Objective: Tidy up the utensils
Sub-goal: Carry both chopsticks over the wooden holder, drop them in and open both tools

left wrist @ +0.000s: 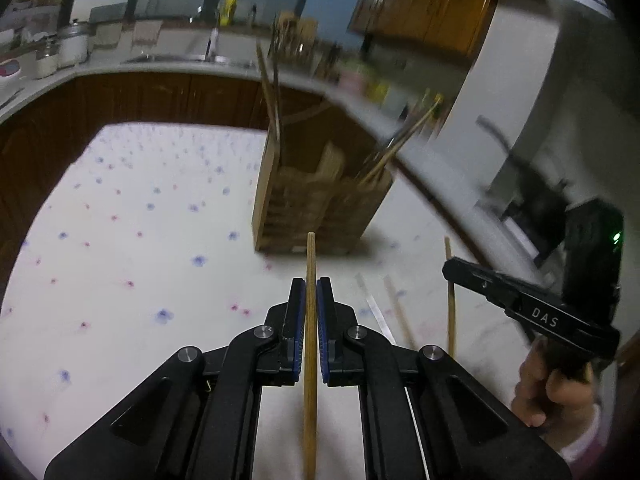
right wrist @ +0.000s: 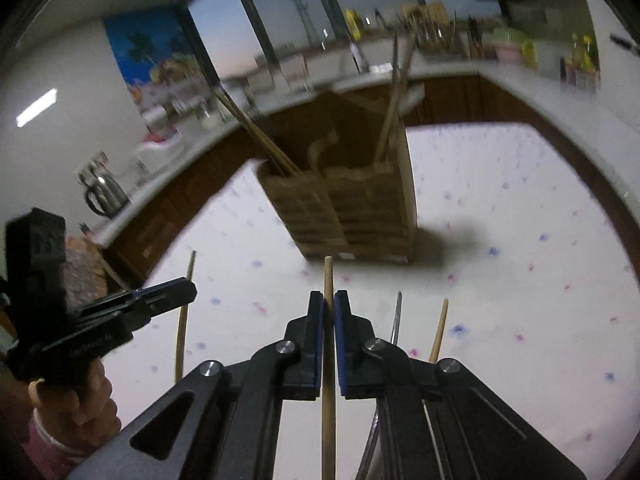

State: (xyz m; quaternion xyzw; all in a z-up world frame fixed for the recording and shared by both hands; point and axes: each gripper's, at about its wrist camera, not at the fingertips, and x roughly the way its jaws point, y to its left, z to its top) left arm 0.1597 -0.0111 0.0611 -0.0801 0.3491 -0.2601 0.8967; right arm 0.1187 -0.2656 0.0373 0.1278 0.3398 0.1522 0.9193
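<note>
Both grippers pinch wooden sticks: the left gripper clamps one wooden chopstick between its blue pads, and the right gripper clamps another wooden chopstick the same way. Ahead on the flower-print tablecloth stands a wooden utensil holder (chopsticks already lean inside). A metal utensil handle and a loose chopstick lie near the right gripper.
</note>
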